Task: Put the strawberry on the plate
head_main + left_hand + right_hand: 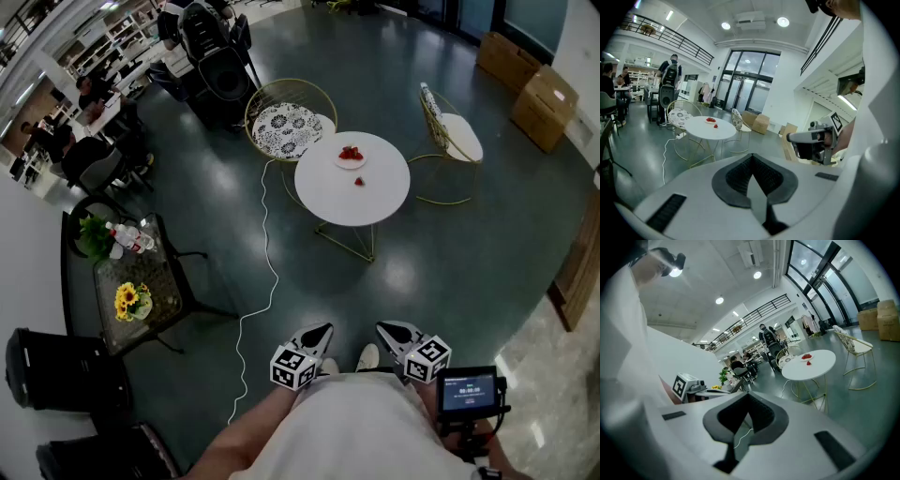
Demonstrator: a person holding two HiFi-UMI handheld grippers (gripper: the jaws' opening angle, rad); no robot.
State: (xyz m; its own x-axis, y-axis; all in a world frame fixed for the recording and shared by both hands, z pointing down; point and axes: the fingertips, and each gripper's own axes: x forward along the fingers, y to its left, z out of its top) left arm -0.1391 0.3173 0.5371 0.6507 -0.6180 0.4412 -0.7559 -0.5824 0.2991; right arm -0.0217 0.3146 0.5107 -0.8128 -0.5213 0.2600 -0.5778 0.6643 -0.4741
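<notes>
A round white table point(352, 202) stands several steps ahead of me. On its far side sits a small white plate point(350, 157) with red strawberries on it. One loose strawberry point(359, 181) lies on the tabletop just in front of the plate. Both grippers are held close to my body, far from the table. The left gripper point(322, 331) is shut and empty, and so is the right gripper point(385, 330). The left gripper view shows the table point(710, 129), plate point(710, 120) and loose strawberry point(716, 124) in the distance. The right gripper view shows the loose strawberry point(809, 362) too.
Two gold wire chairs point(286, 122) point(450, 136) flank the table. A white cable point(267, 281) runs over the dark floor. A glass side table point(136, 291) with flowers and bottles stands at left, cardboard boxes point(539, 98) far right, seated people far left. A small screen point(467, 389) is by my right hand.
</notes>
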